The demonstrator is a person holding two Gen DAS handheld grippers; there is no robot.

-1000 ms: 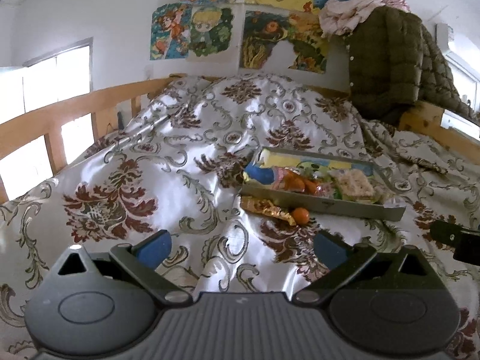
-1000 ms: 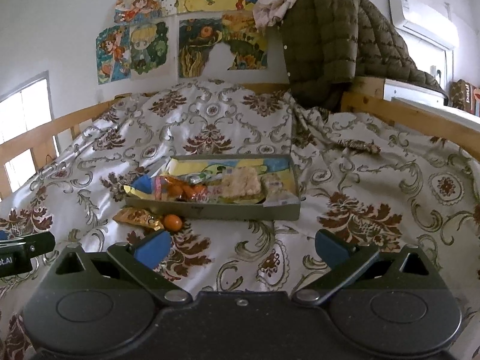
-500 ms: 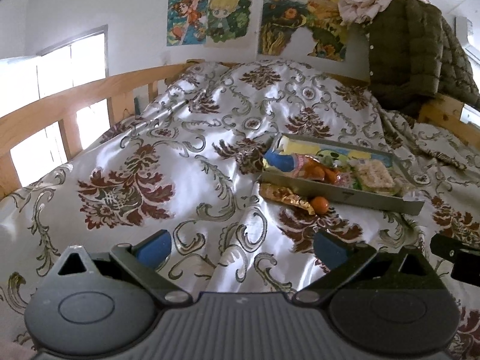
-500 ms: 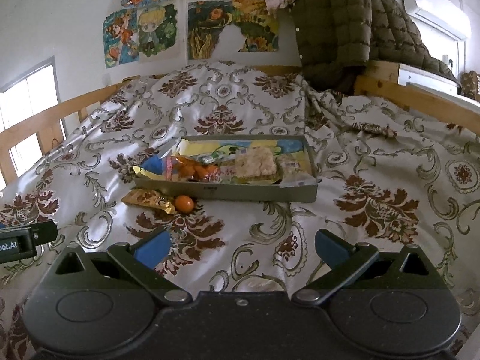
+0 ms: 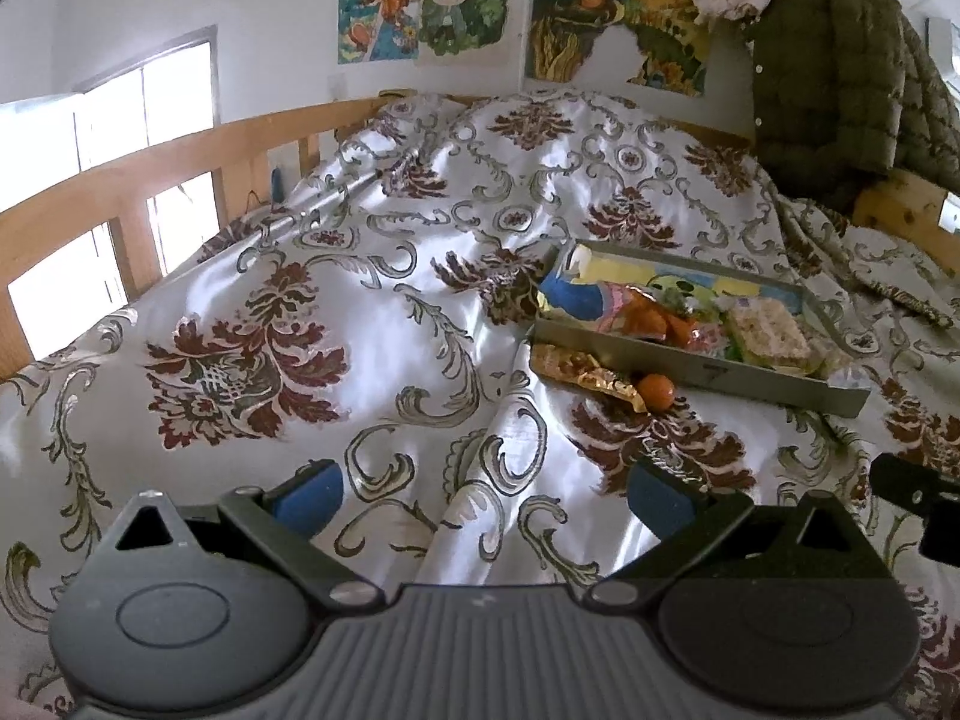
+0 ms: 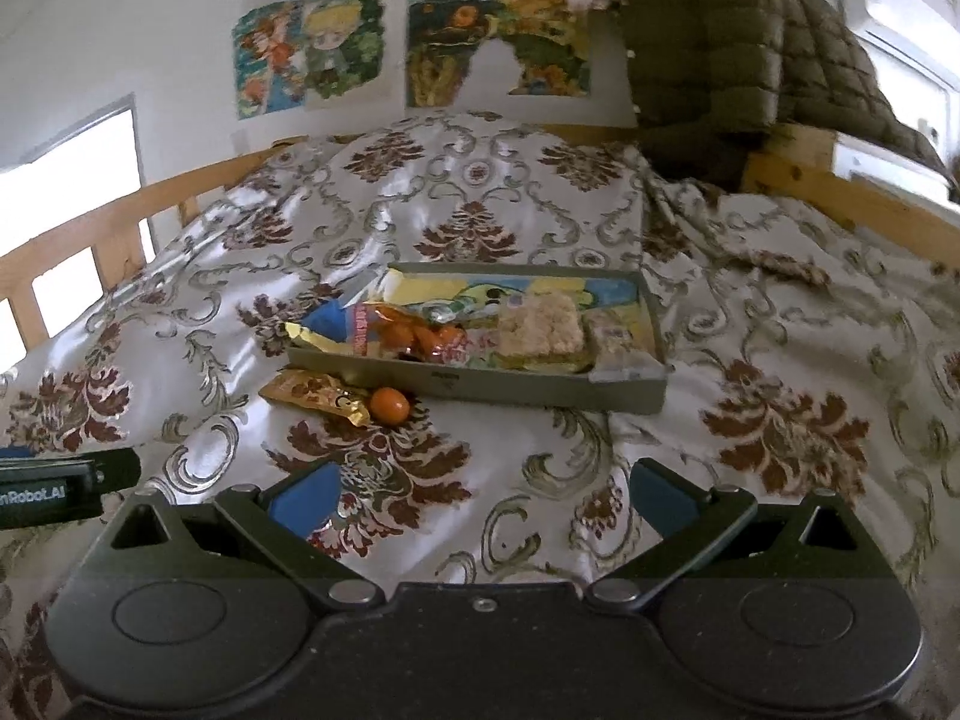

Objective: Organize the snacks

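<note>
A wooden bed rail (image 5: 150,180) runs along the left side, and a shiny flowered bedspread (image 5: 372,324) covers the bed.

The left gripper (image 5: 480,495) hangs low over the bedspread. Its blue fingers (image 5: 309,489) are spread wide apart and hold nothing. A second ago it looked more at the middle of the bed. Now it has turned left a bit, so the snacks sit off to its right.

Going right, a gold wrapper (image 6: 315,393) lies flat on the bedspread. A small orange ball (image 6: 390,403) sits right at the wrapper's end, touching it or almost. I cannot tell if it is a fruit or a candy. Both lie just in front of the gray tray (image 6: 480,384), outside it.

Inside the tray, a blue packet (image 6: 327,321) pokes over the left end. Next come orange snacks in a clear bag (image 6: 420,333), then a pale crumbly bar (image 6: 543,327), then a small white packet (image 6: 618,339) at the right end.

The right gripper (image 6: 480,495) has come closer to the tray and tipped down, so the tray looks bigger than a second ago. Its fingers (image 6: 660,495) are wide apart too, with nothing between them.

So no snack is picked up yet. I think the right gripper is getting ready to grab the wrapper or the ball and put it in the tray.

A green puffy coat (image 6: 738,42) hangs far right.
</note>
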